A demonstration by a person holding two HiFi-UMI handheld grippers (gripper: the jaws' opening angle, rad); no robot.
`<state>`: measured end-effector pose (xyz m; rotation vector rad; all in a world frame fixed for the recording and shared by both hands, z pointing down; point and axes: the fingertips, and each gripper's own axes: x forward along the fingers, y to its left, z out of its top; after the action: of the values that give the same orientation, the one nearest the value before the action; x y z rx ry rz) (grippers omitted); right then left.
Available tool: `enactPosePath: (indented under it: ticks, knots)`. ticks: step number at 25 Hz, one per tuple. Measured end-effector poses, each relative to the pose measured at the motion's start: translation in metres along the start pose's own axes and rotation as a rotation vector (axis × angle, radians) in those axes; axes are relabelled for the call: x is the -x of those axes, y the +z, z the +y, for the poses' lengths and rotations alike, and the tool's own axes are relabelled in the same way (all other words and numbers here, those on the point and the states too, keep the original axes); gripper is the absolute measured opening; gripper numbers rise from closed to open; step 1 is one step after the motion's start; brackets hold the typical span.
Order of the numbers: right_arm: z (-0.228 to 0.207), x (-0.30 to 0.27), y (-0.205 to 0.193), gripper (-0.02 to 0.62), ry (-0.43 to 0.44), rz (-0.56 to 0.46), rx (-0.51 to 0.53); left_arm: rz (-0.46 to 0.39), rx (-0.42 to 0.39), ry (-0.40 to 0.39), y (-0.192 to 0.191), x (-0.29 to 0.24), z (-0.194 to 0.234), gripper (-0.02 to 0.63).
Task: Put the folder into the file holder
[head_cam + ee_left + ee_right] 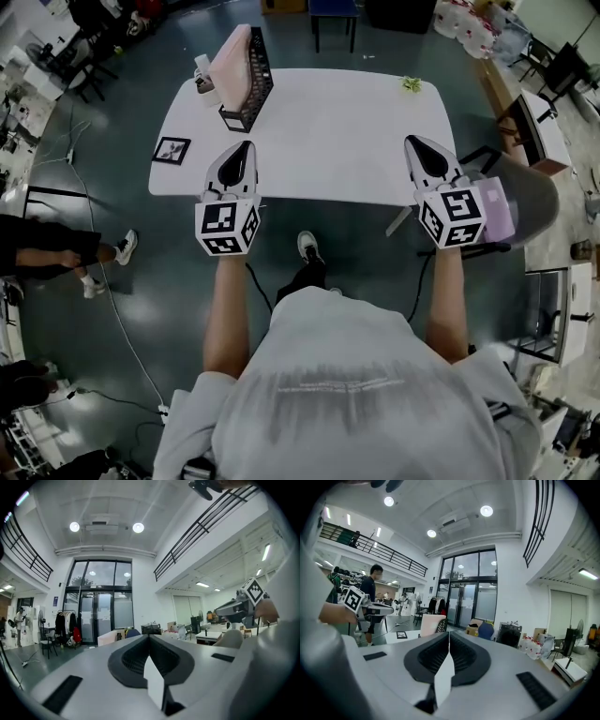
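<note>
Head view: a white surface is seen from above. A pink folder is lodged, tilted, in the black mesh file holder at the upper left of the surface. The left gripper and right gripper are held over the lower edge, well apart from the holder. The jaws of both are pressed together, with nothing caught between them. A marker card is laid flat at the surface's left edge.

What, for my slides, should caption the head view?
Pink folder stands in black mesh file holder on white table; left tongs and right tongs shut, empty.
</note>
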<state>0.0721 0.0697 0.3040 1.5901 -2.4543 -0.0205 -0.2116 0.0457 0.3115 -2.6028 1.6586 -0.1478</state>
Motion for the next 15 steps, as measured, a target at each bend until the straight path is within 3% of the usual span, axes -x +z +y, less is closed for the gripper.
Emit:
enactPosePath:
  ticks: [10, 15]
  knots:
    - [0.023, 0.037, 0.018, 0.029, 0.017, -0.037, 0.054, -0.054, -0.007, -0.021, 0.030, 0.036, -0.023, 0.017]
    - [0.030, 0.047, 0.023, 0.029, 0.031, -0.037, 0.085, -0.061, -0.056, -0.031, 0.048, 0.047, -0.034, 0.018]
